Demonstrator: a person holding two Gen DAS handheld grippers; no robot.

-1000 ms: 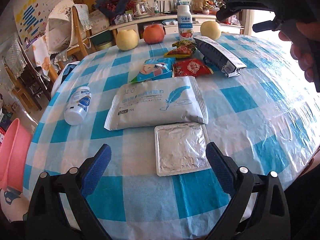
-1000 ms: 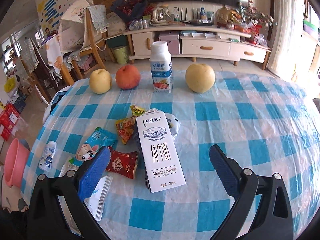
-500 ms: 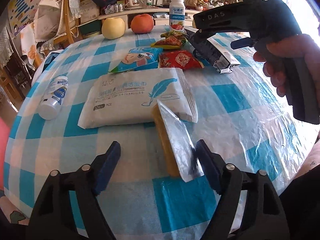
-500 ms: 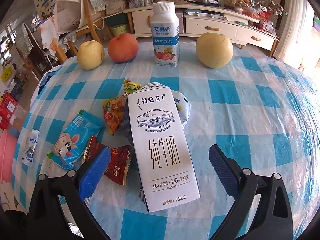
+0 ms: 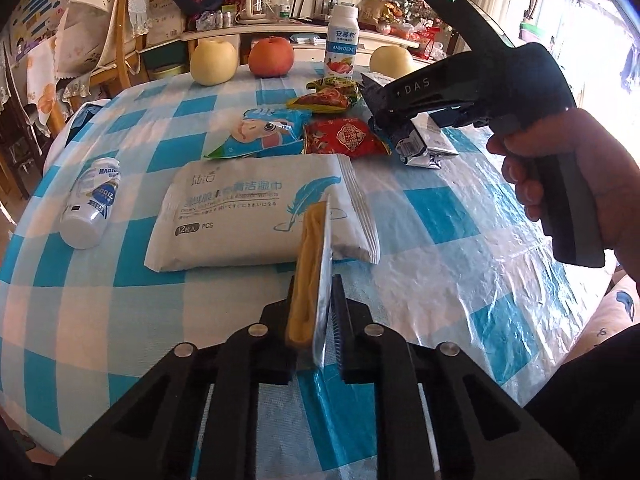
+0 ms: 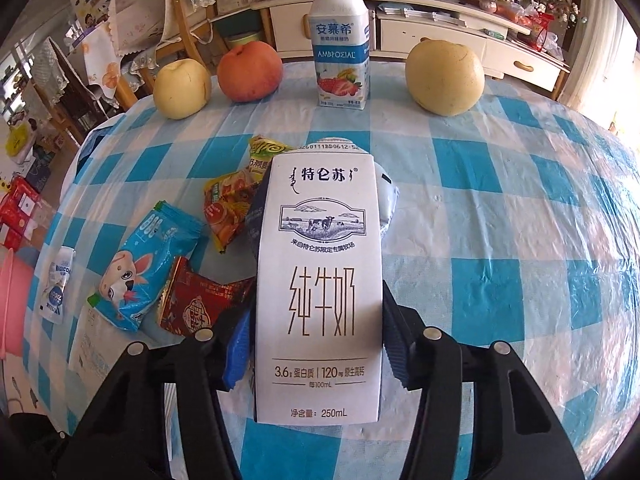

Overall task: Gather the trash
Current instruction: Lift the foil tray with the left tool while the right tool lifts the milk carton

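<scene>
Trash lies scattered over my round table (image 6: 520, 208) with its blue-and-white checked cloth, and I have a piece in each grip. My left gripper (image 5: 316, 316) is clenched on a flat foil-lidded tray (image 5: 314, 264), which stands on edge between the pads, its yellowish underside to the left and the silver foil to the right. Just beyond it lies a white wet-wipe pack (image 5: 256, 216), and toward the left edge a small white bottle (image 5: 90, 202) lies on its side.

My right gripper (image 6: 316, 344) straddles a white milk carton (image 6: 318, 280) lying flat near the middle of the table; its jaws are closing, with the pads at the carton's two sides, and I cannot tell for sure how firmly they press. A hand (image 5: 560, 176) holds that gripper's handle.

Left of the carton lie three snack wrappers: a blue one (image 6: 140, 276), a red one (image 6: 196, 300) and an orange-green one (image 6: 232, 204). Along the far edge stand a pale pear (image 6: 182, 88), a red apple (image 6: 250, 71), an upright yogurt bottle (image 6: 340, 40) and a second pear (image 6: 444, 77).
</scene>
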